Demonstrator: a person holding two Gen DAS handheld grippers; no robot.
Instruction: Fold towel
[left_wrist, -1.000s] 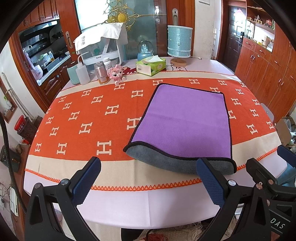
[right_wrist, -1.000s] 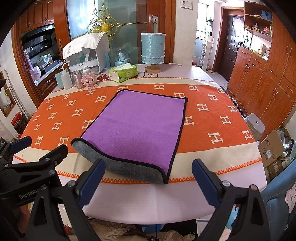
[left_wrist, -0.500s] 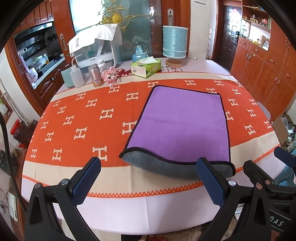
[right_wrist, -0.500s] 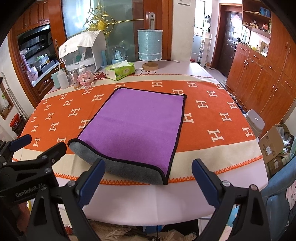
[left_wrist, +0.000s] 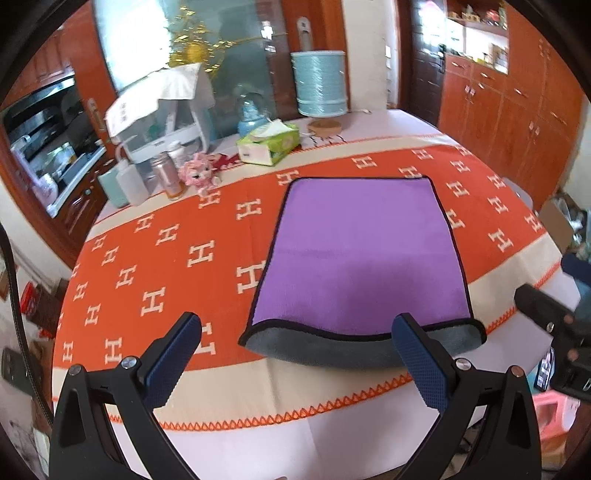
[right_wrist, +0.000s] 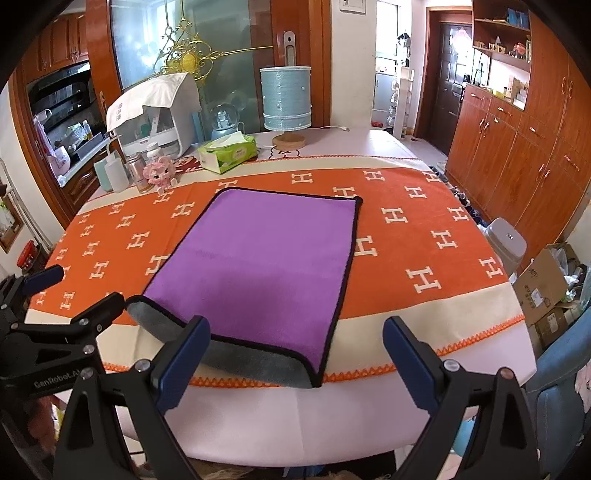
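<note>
Purple towel (left_wrist: 364, 254) (right_wrist: 258, 266) lying flat on the orange blanket with white H marks (left_wrist: 155, 258) (right_wrist: 424, 236) that covers the bench (left_wrist: 295, 439) (right_wrist: 295, 417), with black edging all around and the near edge turned up so that the grey underside (left_wrist: 332, 350) (right_wrist: 258, 363) shows. Left gripper (left_wrist: 295, 363) spread wide and holding nothing, both blue pads above the near part of the bench, just in front of the grey edge; in the right wrist view the same left gripper (right_wrist: 74, 291) close beside the near left corner of the towel, touching or not cannot be told. Right gripper (right_wrist: 295, 363) also spread wide and empty, in front of the near right corner. At the far side of the bench: green tissue box (left_wrist: 267, 142) (right_wrist: 227, 153), light blue lamp (left_wrist: 319, 85) (right_wrist: 286, 99), small pink toy (left_wrist: 197, 173) (right_wrist: 160, 173), white bottle (left_wrist: 129, 181) (right_wrist: 115, 173), snow globe (right_wrist: 223, 120), white organiser with cloth cover (left_wrist: 162, 107) (right_wrist: 155, 110).
</note>
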